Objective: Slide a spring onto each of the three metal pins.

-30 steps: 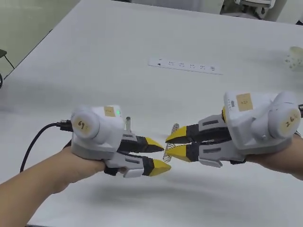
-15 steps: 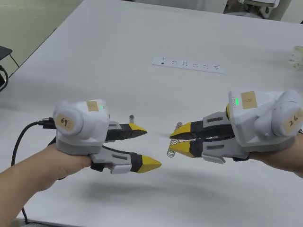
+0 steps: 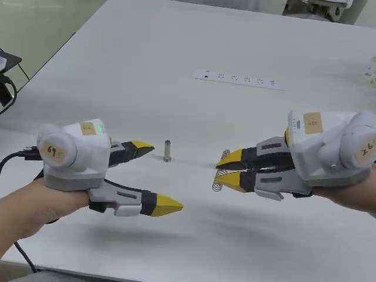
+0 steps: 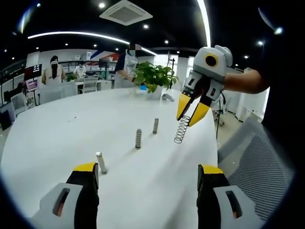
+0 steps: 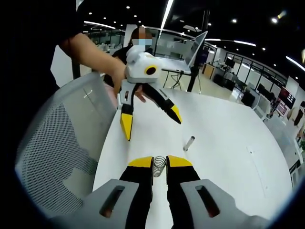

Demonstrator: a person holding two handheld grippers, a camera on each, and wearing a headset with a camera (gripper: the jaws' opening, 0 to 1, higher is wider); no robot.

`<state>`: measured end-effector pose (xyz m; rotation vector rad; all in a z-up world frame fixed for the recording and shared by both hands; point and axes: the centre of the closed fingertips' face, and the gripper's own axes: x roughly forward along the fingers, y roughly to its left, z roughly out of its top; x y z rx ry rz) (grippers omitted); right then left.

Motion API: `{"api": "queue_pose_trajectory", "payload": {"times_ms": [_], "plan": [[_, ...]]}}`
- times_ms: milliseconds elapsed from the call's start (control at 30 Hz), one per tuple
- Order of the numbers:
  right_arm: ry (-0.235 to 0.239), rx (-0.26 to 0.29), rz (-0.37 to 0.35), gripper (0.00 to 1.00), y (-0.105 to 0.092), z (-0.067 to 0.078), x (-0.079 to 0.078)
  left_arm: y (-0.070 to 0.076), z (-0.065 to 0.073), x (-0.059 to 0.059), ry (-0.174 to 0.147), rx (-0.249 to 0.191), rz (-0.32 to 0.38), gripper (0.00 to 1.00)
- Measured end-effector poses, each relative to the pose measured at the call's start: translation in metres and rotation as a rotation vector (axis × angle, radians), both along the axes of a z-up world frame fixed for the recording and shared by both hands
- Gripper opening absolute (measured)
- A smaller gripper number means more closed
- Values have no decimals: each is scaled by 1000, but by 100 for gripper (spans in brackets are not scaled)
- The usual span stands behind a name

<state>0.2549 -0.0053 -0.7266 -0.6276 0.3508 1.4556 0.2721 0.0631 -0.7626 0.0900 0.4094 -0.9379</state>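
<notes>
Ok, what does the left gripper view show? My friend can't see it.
The right gripper holds a spring above a white table. Two spring-covered pins stand there, and one bare metal pin stands near the open left gripper.

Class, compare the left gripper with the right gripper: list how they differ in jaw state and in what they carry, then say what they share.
1. The left gripper has its jaws wide apart; the right gripper has its jaws nearly closed.
2. The left gripper holds nothing; the right gripper pinches a spring.
Shared: both have yellow jaw tips and white bodies, and they point towards each other.
</notes>
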Motion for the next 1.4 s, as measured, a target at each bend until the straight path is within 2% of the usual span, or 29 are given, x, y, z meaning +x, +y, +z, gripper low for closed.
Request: {"api": "queue_pose_trajectory", "payload": {"times_ms": [67,233,467,700,1067,1400], "plan": [[1,1,-3,7,0,0,0,3,-1,-1,9,-3,7,86],[-7,-4,-10,7,-2,-1,2,16,2,-2,-2,-2,41,98],[-14,-10,-13,7,-5,-2,4,35,2,-4,0,1,77,98],[-14,-14,-16,7,-6,-3,5,47,3,-5,-1,1,105,98],[-18,-33,-1,7,-4,-7,7,52,0,-8,8,-6,125,98],[-24,-32,14,7,6,-3,18,57,1,-7,11,-7,137,98]]}}
